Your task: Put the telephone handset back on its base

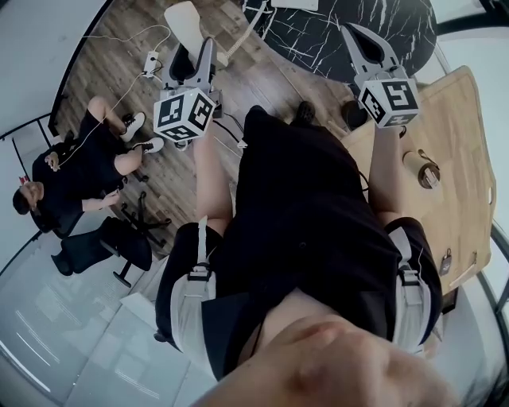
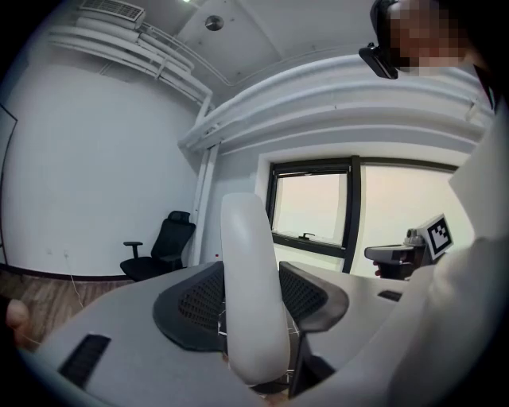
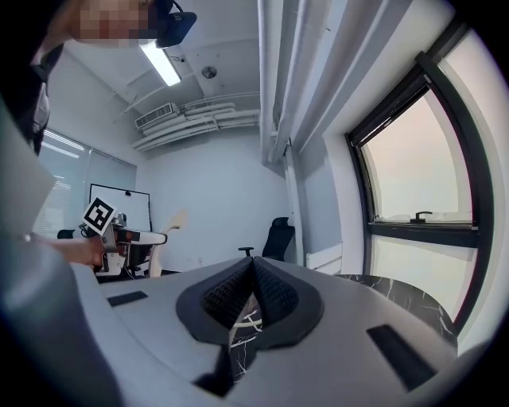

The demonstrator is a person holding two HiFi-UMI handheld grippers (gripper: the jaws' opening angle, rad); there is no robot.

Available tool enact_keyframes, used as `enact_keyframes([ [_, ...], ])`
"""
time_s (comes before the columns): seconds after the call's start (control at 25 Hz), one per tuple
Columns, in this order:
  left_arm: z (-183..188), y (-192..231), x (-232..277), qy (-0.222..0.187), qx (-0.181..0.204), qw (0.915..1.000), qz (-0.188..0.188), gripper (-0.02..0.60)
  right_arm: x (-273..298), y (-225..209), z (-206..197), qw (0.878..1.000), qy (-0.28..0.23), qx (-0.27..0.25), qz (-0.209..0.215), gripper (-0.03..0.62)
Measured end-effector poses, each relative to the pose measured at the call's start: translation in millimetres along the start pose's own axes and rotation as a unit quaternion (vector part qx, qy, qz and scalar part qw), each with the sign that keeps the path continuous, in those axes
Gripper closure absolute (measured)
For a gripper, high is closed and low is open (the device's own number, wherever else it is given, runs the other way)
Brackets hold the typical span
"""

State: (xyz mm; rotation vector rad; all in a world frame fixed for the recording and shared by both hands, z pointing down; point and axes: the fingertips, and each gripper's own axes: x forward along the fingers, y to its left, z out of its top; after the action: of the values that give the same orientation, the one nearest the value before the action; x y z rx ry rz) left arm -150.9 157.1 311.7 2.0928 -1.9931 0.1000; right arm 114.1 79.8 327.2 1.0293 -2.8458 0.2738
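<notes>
My left gripper is shut on a white telephone handset, which stands upright between the black ribbed pads. In the head view the left gripper holds the handset out over the wooden floor. A thin white cord leads from it toward the top edge. My right gripper hovers over the black marble table, and its pads meet with nothing between them. From the right gripper view, the left gripper and the handset show at the left. No telephone base is in view.
A light wooden table with a small round object stands to my right. A person in black sits on the floor at the left, beside a black office chair. Another black chair stands by the far wall.
</notes>
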Motion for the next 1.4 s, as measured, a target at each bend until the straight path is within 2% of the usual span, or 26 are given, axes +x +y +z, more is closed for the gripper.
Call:
enact_keyframes([
  [0.12, -4.4, -9.1, 1.3, 0.005, -0.012, 0.9998, -0.013, 0.353, -4.1, -0.8, -3.5, 1.000, 0.000, 0.009, -0.001, 0.563],
  [0.32, -13.3, -7.9, 4.5, 0.026, -0.006, 0.9995, -0.018, 0.353, -6.0, 1.8, -11.9, 1.000, 0.004, 0.023, -0.005, 0.563],
  [0.64, -18.8, 1.0, 34.1, 0.031, -0.020, 0.9987, -0.036, 0.354, 11.1, -9.7, -19.5, 0.999, 0.016, 0.029, -0.021, 0.563],
  [0.92, -15.2, 11.2, 85.8, 0.046, -0.025, 0.9966, -0.063, 0.354, 44.3, -32.9, -8.1, 0.999, 0.023, 0.024, -0.039, 0.563],
  [1.2, -5.6, 26.4, 147.5, 0.049, -0.055, 0.9930, -0.092, 0.354, 89.5, -53.8, 8.1, 0.998, 0.032, 0.015, -0.057, 0.563],
  [1.4, -5.4, 34.7, 188.0, 0.063, -0.062, 0.9902, -0.108, 0.354, 120.4, -61.5, 15.1, 0.997, 0.034, 0.009, -0.069, 0.563],
])
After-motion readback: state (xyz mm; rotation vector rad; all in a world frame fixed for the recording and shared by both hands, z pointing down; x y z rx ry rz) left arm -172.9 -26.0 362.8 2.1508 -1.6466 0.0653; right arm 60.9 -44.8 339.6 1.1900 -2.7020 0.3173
